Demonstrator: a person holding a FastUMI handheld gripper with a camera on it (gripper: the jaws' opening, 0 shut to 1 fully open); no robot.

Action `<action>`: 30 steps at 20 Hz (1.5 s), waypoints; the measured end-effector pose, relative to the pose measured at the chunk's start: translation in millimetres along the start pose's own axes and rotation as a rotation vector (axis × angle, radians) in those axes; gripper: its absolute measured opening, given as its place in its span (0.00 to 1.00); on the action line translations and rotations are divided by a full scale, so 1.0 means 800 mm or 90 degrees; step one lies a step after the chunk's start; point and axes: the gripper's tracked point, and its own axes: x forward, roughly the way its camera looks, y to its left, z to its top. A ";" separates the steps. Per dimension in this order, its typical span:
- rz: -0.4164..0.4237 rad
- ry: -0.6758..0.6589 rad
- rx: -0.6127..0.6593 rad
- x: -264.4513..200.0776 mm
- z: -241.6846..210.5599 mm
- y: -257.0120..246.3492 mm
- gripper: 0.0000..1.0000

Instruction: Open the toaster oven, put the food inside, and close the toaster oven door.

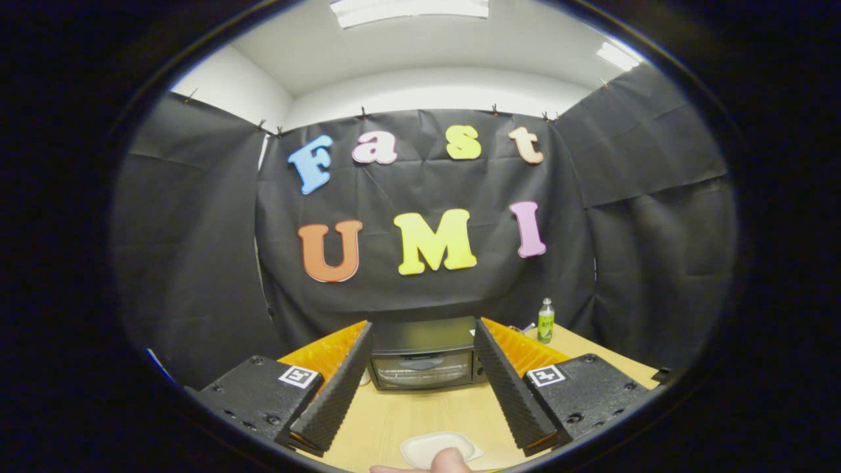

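Beyond the fingertips, at the far end of the wooden table [420,414], sits the toaster oven [424,360], w/ its glass door upright and shut, seen square-on between the two fingers. The gripper [424,433] is spread wide, nothing between the fingers, both angled toward the oven. Just ahead of the fingers and below them lies a small white dish [439,448] on the table; something pale and rounded [450,460] sits at its near rim, too cut off to say whether it's the food or a fingertip. A small green bottle [546,320] stands well off to the right side of the oven, near the cloth wall. A shut door w/ the dish out front would fit either the door yet to be opened for loading, or the door closed again after; can't tell what's inside thru the glass, so no call on which. Whichever applies, any work on the door wants a straight, level approach: keep the oven centred between the fingers, reach for the door's top edge, where I'd expect the handle, & avoid sweeping low over the dish en route.
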 end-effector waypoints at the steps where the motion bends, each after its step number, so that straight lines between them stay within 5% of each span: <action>1: 0.006 -0.007 -0.008 -0.015 0.000 0.005 1.00; 10: 0.003 0.003 -0.024 -0.075 -0.018 0.029 1.00; 30: -0.011 0.043 -0.016 -0.041 -0.046 0.050 1.00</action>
